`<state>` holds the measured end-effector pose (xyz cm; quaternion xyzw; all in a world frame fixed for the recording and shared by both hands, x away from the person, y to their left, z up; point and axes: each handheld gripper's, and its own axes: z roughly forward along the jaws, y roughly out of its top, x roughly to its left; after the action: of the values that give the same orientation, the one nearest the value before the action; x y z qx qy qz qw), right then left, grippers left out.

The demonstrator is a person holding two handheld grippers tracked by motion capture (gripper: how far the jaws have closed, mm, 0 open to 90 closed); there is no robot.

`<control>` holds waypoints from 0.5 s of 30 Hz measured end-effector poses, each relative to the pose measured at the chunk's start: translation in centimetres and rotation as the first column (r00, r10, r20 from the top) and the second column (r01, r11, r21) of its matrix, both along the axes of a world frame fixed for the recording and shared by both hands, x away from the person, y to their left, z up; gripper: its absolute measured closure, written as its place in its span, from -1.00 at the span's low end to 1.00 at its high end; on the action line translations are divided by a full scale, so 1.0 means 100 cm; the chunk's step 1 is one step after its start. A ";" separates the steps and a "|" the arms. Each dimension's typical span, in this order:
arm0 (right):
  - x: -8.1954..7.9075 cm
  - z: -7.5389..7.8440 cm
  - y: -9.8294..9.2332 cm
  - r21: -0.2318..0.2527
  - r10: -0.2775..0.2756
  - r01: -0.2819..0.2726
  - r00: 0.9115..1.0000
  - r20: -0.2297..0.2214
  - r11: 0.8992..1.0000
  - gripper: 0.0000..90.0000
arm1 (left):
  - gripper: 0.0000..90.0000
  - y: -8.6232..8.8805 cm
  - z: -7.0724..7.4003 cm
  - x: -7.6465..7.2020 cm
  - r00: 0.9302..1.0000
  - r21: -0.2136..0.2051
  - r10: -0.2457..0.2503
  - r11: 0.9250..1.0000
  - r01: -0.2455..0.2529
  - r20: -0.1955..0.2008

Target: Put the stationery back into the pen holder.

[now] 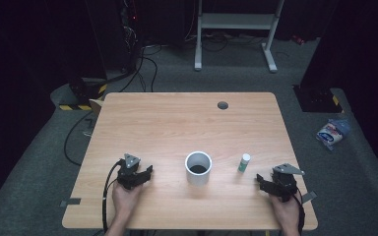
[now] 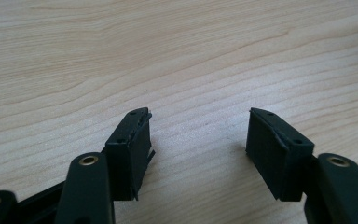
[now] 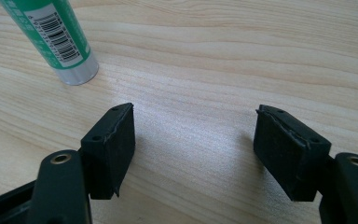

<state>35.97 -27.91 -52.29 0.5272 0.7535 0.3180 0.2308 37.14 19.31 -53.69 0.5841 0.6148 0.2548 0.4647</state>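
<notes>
Left gripper view: left tongs [image 2: 198, 135], two black jaws spread wide, nothing between them, bare wood grain below. In the high view the same left tongs [image 1: 135, 173] sit low over the near-left part of the desk, held by a hand entering from the bottom edge, cable trailing back.

Right gripper view: right tongs [image 3: 193, 140], black jaws likewise spread, empty, pads clear of everything. In the high view the right tongs [image 1: 274, 183] rest near the front right corner.

Item nearest the right tongs: small upright glue stick, green-and-white printed label with barcode, silvery base [image 3: 58, 39]; it stands ahead and to the left of the jaws, apart from them. High view places the glue stick [image 1: 244, 162] between the right tongs and the cup, just right of the cup.

Item at centre: white cylindrical plastic cup, open top, dark inside [image 1: 198, 167], upright, well apart from the left tongs.

Support: light wood-grain desk [image 1: 177, 123] with a round grey cable port [image 1: 222, 105] near the far edge.

Risk, as judged: the glue stick is tall and narrow on a small base; a jaw arriving off-centre or sweeping in from the side would likely tip it and let it roll. Closing high on the smooth label could make it slip or twist. The cup looks light and could be shoved by a careless pass.
</notes>
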 end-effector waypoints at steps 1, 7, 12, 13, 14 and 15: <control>0.000 0.000 0.000 0.000 0.000 0.000 1.000 0.000 1.000 -0.34 | -0.12 0.000 0.000 0.000 1.000 0.000 0.000 1.000 0.000 0.000; 0.003 0.000 -0.003 0.002 0.041 -0.041 0.999 0.000 0.999 -0.29 | -0.22 0.001 0.000 -0.001 1.000 0.021 -0.004 1.000 0.004 -0.010; -0.003 0.003 -0.002 0.040 0.052 -0.053 0.999 0.013 0.998 -0.19 | -0.27 0.001 -0.001 0.000 1.000 0.016 0.001 1.000 -0.001 -0.009; -0.003 0.003 -0.002 0.040 0.052 -0.053 0.999 0.013 0.998 -0.19 | -0.27 0.000 -0.001 0.000 1.000 0.014 0.003 1.000 -0.002 -0.009; -0.006 0.005 0.000 0.041 0.059 -0.060 0.998 0.022 0.997 -0.19 | -0.27 0.000 -0.001 0.000 1.000 0.013 0.003 1.000 -0.003 -0.009; -0.009 0.008 0.003 0.042 0.080 -0.081 0.996 0.044 0.996 -0.19 | -0.27 0.000 -0.001 0.000 1.000 0.013 0.003 1.000 -0.003 -0.009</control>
<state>35.03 -27.57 -51.44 0.4944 0.7620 0.3544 0.2222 37.11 19.36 -53.75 0.5873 0.6162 0.2570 0.4576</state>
